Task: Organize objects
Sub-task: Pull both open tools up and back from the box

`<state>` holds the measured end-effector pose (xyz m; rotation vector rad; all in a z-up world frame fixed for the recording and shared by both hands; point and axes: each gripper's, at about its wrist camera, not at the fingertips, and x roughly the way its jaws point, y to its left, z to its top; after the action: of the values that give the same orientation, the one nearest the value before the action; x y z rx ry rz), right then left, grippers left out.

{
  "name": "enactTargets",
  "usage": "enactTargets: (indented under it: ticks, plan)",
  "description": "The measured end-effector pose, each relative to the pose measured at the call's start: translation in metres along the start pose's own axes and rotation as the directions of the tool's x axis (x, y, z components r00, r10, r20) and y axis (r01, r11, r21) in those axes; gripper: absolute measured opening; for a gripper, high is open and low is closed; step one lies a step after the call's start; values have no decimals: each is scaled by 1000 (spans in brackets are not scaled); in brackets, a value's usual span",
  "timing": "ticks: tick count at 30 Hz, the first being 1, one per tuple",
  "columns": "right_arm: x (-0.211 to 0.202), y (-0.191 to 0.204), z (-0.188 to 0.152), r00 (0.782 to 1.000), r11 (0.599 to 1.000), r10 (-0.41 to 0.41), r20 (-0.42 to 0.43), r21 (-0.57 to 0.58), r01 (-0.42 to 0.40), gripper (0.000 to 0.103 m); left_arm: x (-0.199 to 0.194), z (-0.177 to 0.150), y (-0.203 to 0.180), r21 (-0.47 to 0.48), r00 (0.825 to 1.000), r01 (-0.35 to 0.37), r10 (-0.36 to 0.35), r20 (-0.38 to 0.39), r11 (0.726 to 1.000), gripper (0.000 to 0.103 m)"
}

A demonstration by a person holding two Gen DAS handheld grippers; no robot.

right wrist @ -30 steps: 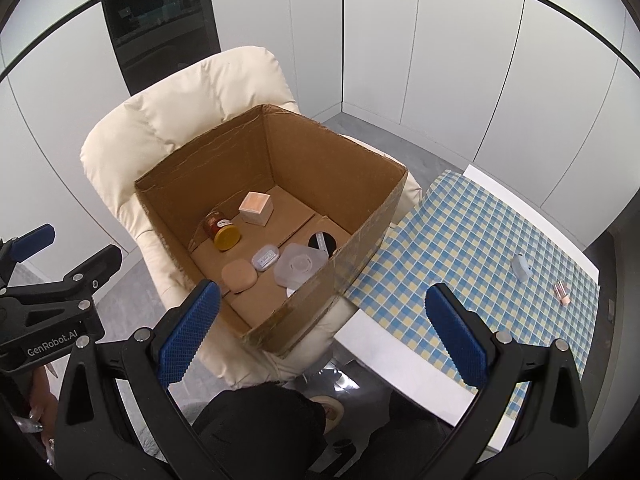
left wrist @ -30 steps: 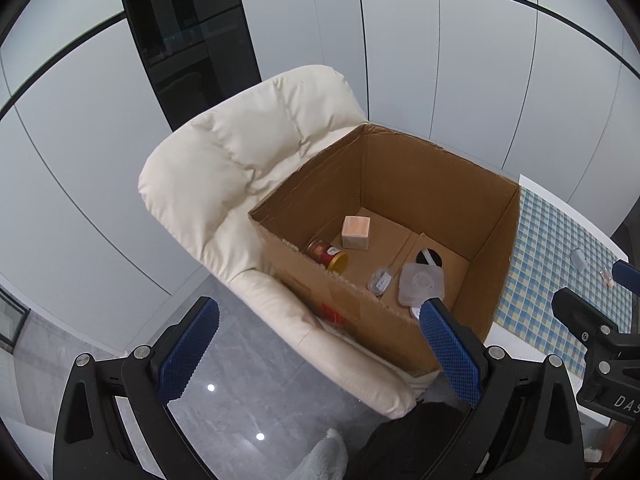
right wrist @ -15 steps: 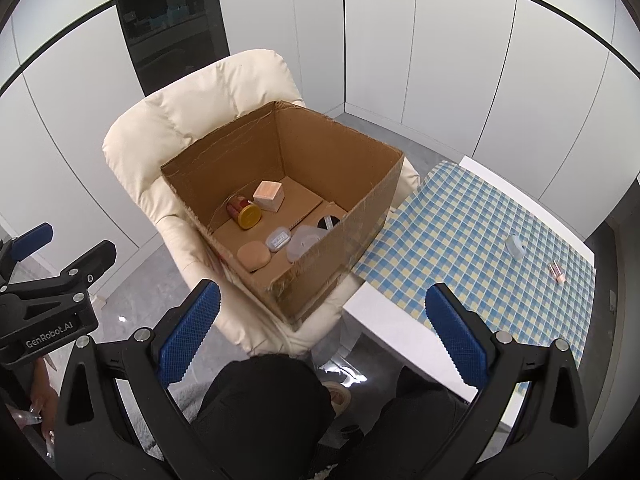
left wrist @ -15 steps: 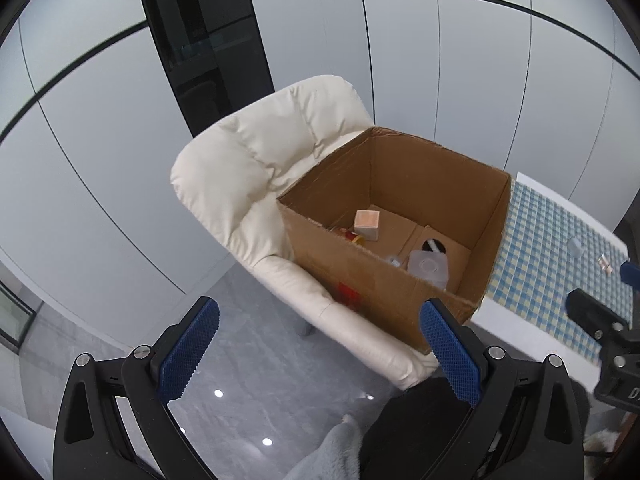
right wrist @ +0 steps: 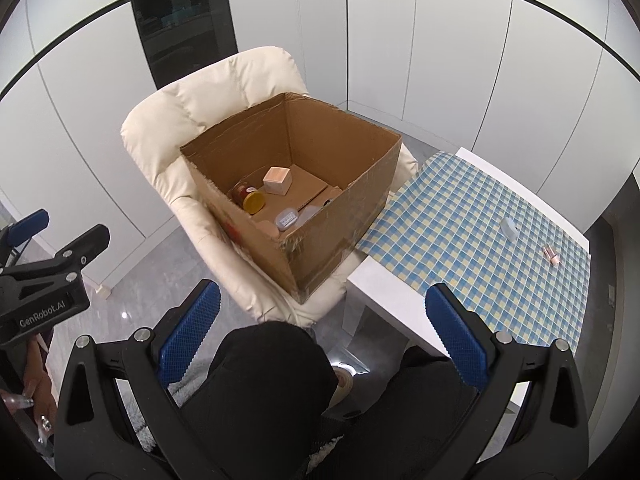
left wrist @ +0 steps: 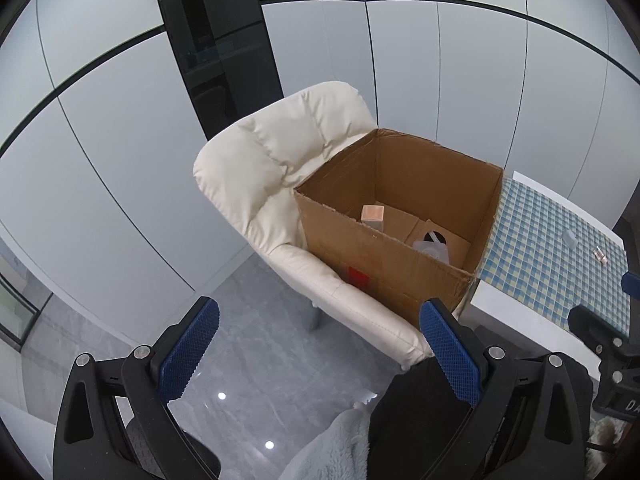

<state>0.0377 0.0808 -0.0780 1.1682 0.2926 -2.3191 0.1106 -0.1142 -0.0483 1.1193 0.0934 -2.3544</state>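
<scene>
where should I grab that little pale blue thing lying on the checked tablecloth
Judging from the right wrist view, take the pale blue item across its narrow sides, coming straight down from above. It lies low and flat on the tablecloth with open cloth around it.

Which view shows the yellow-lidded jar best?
The right wrist view: the jar lies on its side in the box, lid toward the camera. In the left wrist view the box's near wall hides it.
</scene>
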Motion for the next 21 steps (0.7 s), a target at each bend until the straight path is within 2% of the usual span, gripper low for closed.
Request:
enactTargets:
  ticks: [6, 14, 16, 21]
  plan:
    - [-12, 6, -13, 1000, 1000, 12, -1, 0, -12, 103, -14, -10, 8, -21, 1000, 25, -25, 2, 999, 101]
    - [-24, 16, -28, 1000, 1000, 3, -4, -14, -3, 103, -20, -36, 5, -10, 998, 50, -51, -32, 999, 101]
    - [-27, 20, -31, 1000, 1000, 6, -8, -26, -6, 103, -18, -36, 4, -17, 996, 78, -78, -48, 997, 101]
    - [-33, 27, -34, 1000, 998, -13, 2, -53, 13, 103, -20, -38, 3, -17, 997, 73, -74, -37, 997, 101]
